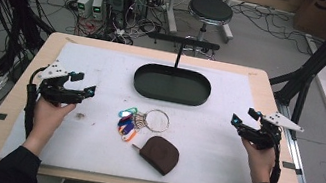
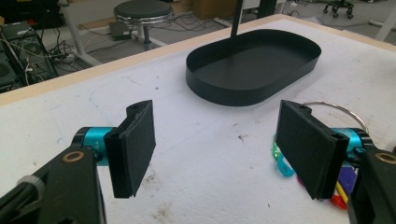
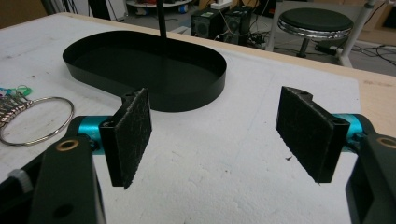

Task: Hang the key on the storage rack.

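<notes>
**Both grippers spread wide, key bunch untouched between them**

Left gripper (image 1: pixel 83 85) held over the white mat (image 1: pixel 103 71) on the wooden counter (image 1: pixel 271 98), fingers (image 2: pixel 135 144) released and standing wide apart, gripping nothing. Flat rectangular pads, black and matte, mounted on teal metal barrels. Beyond the right-hand pad in the left gripper view, partly hidden by it: the key bunch (image 2: pixel 285 161), with bright plastic tags in green, blue, purple and red, and a thin round steel ring (image 2: pixel 343 112) arcing above that pad. Ahead of the gap between the fingers, well apart: a black oval tray (image 2: pixel 254 84), low-walled, smooth thin metal, with a slim black post (image 2: pixel 236 18) rising from its far part.

Right gripper (image 1: pixel 243 117) likewise over the mat, fingers (image 3: pixel 133 135) released, far apart and bare. Pad faces rougher here, with a fibrous, scuffed texture. Off to the left of the left-hand pad in the right gripper view: the steel ring and a few tags at the edge. Tray ahead of the left-hand pad, dark and hollow.

From the high view, key bunch lying flat on the mat between the two pairs of fingers, nearer the left pair, touching neither. Just nearer the person: a brown leather pouch (image 1: pixel 160 154), rounded like a half-disc, soft matte grain. Mat surface chalky, slightly pitted, with small dark specks.
</notes>
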A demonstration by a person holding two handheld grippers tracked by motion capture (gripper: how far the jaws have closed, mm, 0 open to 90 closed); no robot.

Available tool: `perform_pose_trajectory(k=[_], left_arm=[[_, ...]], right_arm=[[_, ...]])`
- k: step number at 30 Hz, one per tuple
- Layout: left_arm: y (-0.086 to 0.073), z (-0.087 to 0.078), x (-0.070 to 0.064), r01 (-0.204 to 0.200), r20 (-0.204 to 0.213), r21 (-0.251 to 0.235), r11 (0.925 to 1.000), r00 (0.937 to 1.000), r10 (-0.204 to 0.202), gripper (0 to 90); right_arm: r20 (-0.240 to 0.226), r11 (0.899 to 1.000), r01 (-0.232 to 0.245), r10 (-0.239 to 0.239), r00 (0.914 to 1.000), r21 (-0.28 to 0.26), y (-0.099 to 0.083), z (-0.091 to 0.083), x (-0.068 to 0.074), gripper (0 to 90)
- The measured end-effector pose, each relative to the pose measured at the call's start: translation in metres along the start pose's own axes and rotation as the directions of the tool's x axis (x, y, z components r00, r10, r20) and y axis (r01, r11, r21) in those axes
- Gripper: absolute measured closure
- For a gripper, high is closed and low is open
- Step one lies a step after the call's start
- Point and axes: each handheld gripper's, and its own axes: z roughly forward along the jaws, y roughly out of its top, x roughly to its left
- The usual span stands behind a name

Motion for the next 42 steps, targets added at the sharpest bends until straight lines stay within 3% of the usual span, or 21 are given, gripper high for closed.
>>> perform_pose_trajectory(k=[9, 11, 16, 21, 25, 30, 42], left_arm=[[0.001, 0.005, -0.003, 0.000, 0.007, 0.001, 1.0000, 1.0000, 0.000, 28.7], [0.002, 0.006, -0.004, 0.020, 0.022, 0.001, 0.9998, 0.9996, -0.020, 29.4], [0.006, 0.010, -0.009, 0.008, 0.039, 0.002, 1.0000, 0.9992, -0.008, 29.5], [0.014, 0.015, -0.017, 0.000, 0.086, 0.007, 1.0000, 0.9963, 0.000, 33.7], [0.020, 0.023, -0.025, -0.007, 0.124, 0.014, 0.9999, 0.9923, 0.005, 35.8], [0.028, 0.042, -0.039, -0.033, 0.183, 0.040, 0.9987, 0.9829, 0.025, 35.8], [0.037, 0.085, -0.064, -0.080, 0.228, 0.096, 0.9922, 0.9720, 0.057, 43.0]], right_arm=[[0.012, 1.000, -0.003, 0.002, 0.9999, 0.015, -0.002, 0.001, -0.001, 27.2], [0.019, 1.000, -0.005, 0.005, 0.9998, 0.020, -0.003, 0.001, -0.002, 27.2], [0.025, 1.000, -0.006, 0.005, 0.9997, 0.019, -0.004, -0.001, -0.003, 27.2], [0.028, 1.000, -0.005, 0.004, 0.9996, 0.020, -0.004, 0.000, -0.003, 27.2], [0.025, 1.000, -0.002, 0.001, 0.9997, 0.022, -0.004, 0.001, -0.003, 27.2], [0.022, 1.000, -0.005, 0.005, 0.9998, 0.021, -0.004, 0.003, -0.005, 27.2], [0.010, 1.000, 0.005, -0.005, 0.9999, 0.029, -0.004, 0.005, -0.003, 27.3]])
